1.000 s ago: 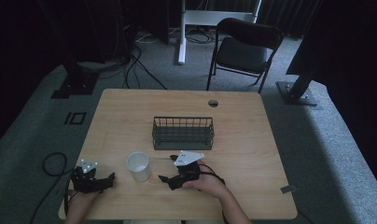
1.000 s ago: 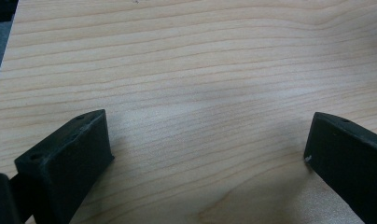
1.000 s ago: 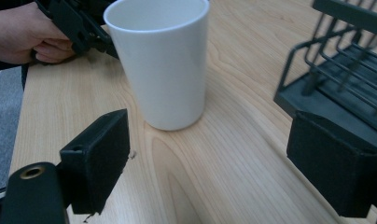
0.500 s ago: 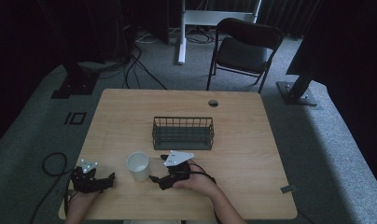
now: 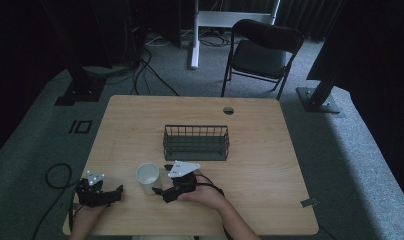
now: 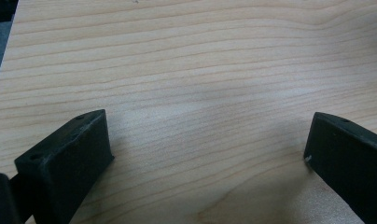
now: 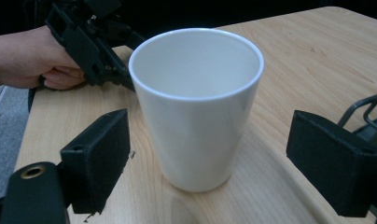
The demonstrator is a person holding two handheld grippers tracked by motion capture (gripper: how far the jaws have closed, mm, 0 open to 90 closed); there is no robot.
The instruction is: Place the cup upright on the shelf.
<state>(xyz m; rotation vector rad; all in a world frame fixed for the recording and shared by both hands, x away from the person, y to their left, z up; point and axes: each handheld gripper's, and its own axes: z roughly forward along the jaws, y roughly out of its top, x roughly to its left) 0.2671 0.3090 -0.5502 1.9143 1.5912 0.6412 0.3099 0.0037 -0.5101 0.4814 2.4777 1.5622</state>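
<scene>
While the right gripper [image 7: 203, 154] sits low on the table [image 5: 270, 150] with its jaws spread wide, a white cup [image 7: 198, 105] stands upright between them, touching neither jaw. Right gripper view: cup is empty, open mouth up, base flat on the wood, slightly nearer the left-hand jaw of that view. High view: right gripper [image 5: 160, 189] lies just right of the cup [image 5: 148, 176], pointed left at it, grey three-cornered plate on top, person's right hand [image 5: 202, 192] wrapped round the body, cable looping beside the wrist. Cup is near the front edge of the table, left of centre. Behind it, farther from the person and near the table's middle, a dark wire basket [image 5: 196, 142] stands apart from the cup; a bit of its wire shows at the right edge of the right gripper view. Left gripper [image 5: 112, 192] rests at the front left corner of the table, held by the left hand [image 5: 87, 212], well left of the cup, not touching it. Left gripper view: jaws spread wide, bare wood between them, nothing held. Left gripper [image 7: 91, 39] and its hand also show beyond the cup in the right gripper view. Past the table's far edge a black folding chair [image 5: 262, 52] stands on grey carpet.
</scene>
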